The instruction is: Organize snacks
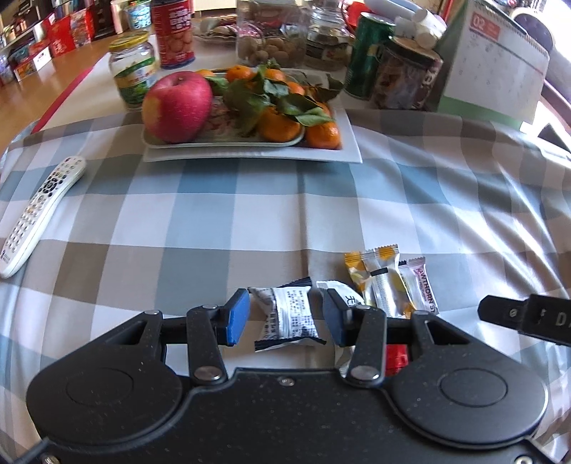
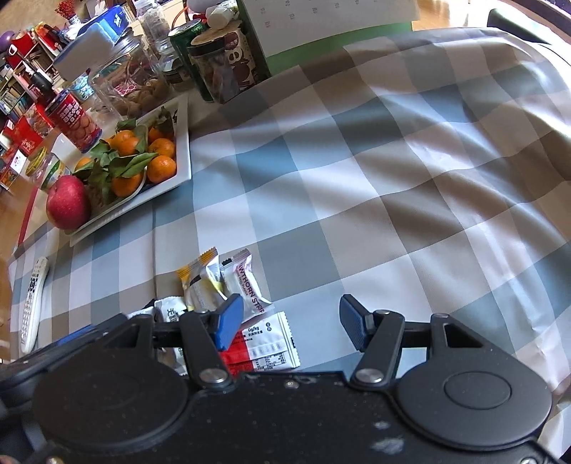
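Observation:
My left gripper is open, its fingers on either side of a white-and-black snack packet lying on the checked tablecloth. Right of it lie another white packet, two yellow packets and a pink hawthorn strip packet. My right gripper is open above a red-and-white packet. The yellow packets and the hawthorn packet lie just beyond its left finger. The left gripper's body shows at the lower left of the right wrist view.
A white tray holds an apple and leafy mandarins. Jars and cans and a desk calendar stand behind it. A white remote lies at the left.

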Motion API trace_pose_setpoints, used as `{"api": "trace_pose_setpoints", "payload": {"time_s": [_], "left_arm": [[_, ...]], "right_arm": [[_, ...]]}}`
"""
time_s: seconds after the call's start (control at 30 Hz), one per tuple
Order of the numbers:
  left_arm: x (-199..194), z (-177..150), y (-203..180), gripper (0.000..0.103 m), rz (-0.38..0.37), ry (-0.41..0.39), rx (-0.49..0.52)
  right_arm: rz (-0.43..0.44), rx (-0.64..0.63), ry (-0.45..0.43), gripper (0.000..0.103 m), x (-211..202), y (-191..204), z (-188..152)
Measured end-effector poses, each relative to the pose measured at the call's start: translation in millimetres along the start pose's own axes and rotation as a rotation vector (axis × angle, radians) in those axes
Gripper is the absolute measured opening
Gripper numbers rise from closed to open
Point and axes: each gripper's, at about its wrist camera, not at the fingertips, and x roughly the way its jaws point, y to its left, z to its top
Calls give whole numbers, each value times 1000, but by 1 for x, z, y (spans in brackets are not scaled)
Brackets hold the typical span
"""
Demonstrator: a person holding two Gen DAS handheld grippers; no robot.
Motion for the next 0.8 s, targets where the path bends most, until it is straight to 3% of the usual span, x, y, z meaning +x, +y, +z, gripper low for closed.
{"api": "trace_pose_setpoints", "payload": {"time_s": [0.43, 0.8], "left_arm": [[25, 1, 5, 53, 3, 71, -64], [39, 2, 24, 52, 68, 122, -146]], "right_arm": [[35, 29, 6, 63, -6, -5, 6], [30, 54, 13, 63, -4, -7, 8]]}}
